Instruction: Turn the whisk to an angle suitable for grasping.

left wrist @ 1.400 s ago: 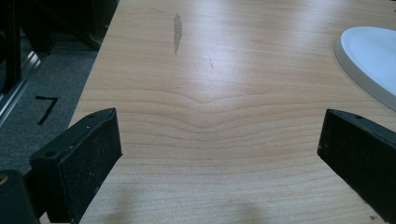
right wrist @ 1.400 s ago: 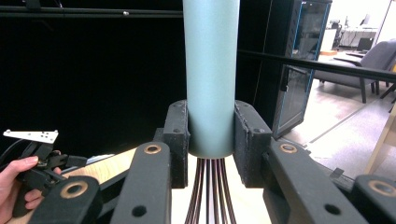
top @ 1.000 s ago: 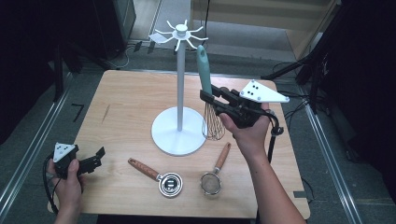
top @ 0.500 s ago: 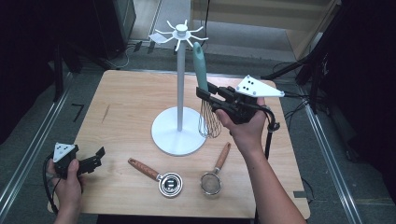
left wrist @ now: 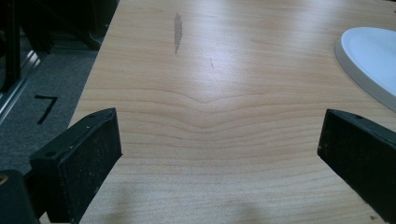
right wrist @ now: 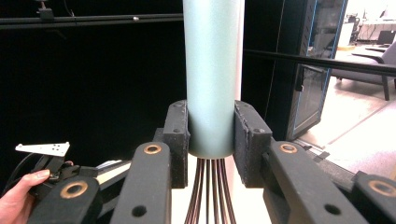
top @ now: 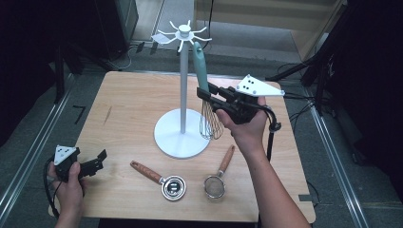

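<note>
A whisk with a teal handle (top: 200, 66) and copper wires (top: 212, 124) stands upright next to the pole of a white hook stand (top: 182, 85). My right gripper (top: 205, 95) is shut on the lower end of the handle, coming in from the right. In the right gripper view, both pads (right wrist: 178, 135) press on the teal handle (right wrist: 212, 74), with the wires (right wrist: 210, 191) below. The handle's top sits close to the hooks (top: 183, 33); whether it hangs on one I cannot tell. My left gripper (top: 97, 160) rests open at the table's front left, its jaws wide apart (left wrist: 219, 144) over bare wood.
A metal scoop with a wooden handle (top: 161, 178) and a small strainer with a wooden handle (top: 219, 176) lie near the front edge. The stand's round white base (top: 180, 135) sits mid-table, and its edge (left wrist: 373, 60) is in the left gripper view. Dark floor surrounds the table (top: 128, 109).
My right gripper has carried the whisk slightly left, closer to the stand's pole. The left gripper has stayed in place.
</note>
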Motion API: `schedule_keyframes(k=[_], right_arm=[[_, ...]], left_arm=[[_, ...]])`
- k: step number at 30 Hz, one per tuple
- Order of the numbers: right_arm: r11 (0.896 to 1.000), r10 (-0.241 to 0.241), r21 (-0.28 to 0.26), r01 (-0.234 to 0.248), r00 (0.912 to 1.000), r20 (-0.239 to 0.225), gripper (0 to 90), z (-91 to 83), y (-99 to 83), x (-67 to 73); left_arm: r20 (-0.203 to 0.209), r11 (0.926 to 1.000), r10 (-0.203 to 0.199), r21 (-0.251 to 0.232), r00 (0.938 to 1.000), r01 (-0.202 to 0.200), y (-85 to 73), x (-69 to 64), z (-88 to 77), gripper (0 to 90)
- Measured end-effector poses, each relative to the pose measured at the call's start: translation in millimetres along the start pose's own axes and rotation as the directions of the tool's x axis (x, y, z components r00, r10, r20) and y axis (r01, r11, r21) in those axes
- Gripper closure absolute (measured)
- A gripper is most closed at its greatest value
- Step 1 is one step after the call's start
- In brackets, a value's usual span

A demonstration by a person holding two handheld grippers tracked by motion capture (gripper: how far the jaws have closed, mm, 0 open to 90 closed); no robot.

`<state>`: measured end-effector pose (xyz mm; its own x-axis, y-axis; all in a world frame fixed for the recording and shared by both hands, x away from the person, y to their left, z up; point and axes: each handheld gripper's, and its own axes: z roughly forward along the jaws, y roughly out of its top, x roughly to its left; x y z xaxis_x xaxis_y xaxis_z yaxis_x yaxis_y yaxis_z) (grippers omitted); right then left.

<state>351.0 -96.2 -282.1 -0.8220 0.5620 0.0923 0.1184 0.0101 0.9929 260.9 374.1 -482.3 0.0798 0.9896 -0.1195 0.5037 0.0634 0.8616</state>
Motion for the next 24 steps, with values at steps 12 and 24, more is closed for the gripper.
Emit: schedule_keyframes(k=[12,24], right_arm=[[1.0,0.009,0.015,-0.009,0.9999,0.005,68.0,5.9,-1.0,-4.6],[1.0,-0.025,-0.009,0.026,0.9978,0.061,90.0,4.3,12.6,-1.5]], left_arm=[[0.001,1.0,0.0,0.0,1.0,0.0,0.0,0.0,-0.1,0.0],[0.001,1.0,-0.001,0.0,1.0,0.001,0.0,0.0,0.0,0.0]])
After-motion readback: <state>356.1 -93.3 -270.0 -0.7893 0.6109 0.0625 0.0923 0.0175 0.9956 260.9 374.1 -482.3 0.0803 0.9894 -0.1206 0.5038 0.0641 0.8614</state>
